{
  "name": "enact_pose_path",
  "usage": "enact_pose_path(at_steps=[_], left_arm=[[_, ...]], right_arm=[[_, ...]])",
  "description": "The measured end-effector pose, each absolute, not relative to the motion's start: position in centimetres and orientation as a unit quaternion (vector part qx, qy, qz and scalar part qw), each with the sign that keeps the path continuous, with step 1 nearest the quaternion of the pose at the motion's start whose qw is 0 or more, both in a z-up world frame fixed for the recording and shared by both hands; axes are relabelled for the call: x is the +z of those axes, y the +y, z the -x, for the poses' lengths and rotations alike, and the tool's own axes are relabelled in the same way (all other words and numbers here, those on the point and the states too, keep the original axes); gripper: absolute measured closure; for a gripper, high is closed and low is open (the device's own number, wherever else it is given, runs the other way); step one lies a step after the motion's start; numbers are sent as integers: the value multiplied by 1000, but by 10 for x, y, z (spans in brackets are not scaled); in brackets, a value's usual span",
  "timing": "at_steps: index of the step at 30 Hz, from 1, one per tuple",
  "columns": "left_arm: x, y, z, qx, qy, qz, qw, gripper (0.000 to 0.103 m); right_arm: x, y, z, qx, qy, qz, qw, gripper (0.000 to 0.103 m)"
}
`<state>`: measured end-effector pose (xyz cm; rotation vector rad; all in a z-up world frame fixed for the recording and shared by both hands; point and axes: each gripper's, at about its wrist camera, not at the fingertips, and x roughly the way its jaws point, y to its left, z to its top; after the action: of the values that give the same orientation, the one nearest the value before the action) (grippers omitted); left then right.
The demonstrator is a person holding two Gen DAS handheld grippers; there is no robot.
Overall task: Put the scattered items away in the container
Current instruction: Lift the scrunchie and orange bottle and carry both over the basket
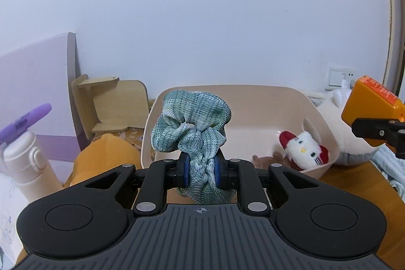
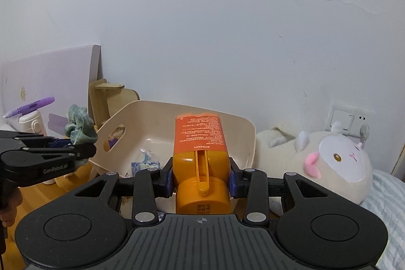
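- Currently, left tongs (image 1: 201,170) were clamped on a scrunchie (image 1: 189,123), near the bin (image 1: 253,92).
- Right tongs (image 2: 201,177) were clamped on a bottle (image 2: 200,143).

You see a woven cloth scrunchie (image 1: 188,123), a glossy orange plastic bottle (image 2: 201,156), and a smooth matt plastic tub (image 1: 253,95).

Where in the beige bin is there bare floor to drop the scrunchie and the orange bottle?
The beige bin has bare floor across its middle and back wall. The near right corner is crowded by the white cat plush; tissue packets lie toward the handle side. The left tongs grip the scrunchie; the right tongs grip the orange bottle.
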<state>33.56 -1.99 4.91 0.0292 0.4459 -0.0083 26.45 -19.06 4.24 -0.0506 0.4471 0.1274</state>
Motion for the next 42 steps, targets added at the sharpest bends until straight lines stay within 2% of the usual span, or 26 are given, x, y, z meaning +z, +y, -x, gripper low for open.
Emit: enact_pose_path(at_steps=[20, 33, 42], left_arm=[[41, -23, -395, -19, 246, -64, 967, 85], [8, -9, -449, -10, 326, -29, 945, 85], [-7, -12, -457, -6, 337, -59, 940, 84]], right_arm=[[23, -179, -327, 63, 258, 49, 963, 67], [-5, -176, -375, 57, 300, 58, 951, 67], [-17, -176, -394, 56, 314, 62, 946, 67]])
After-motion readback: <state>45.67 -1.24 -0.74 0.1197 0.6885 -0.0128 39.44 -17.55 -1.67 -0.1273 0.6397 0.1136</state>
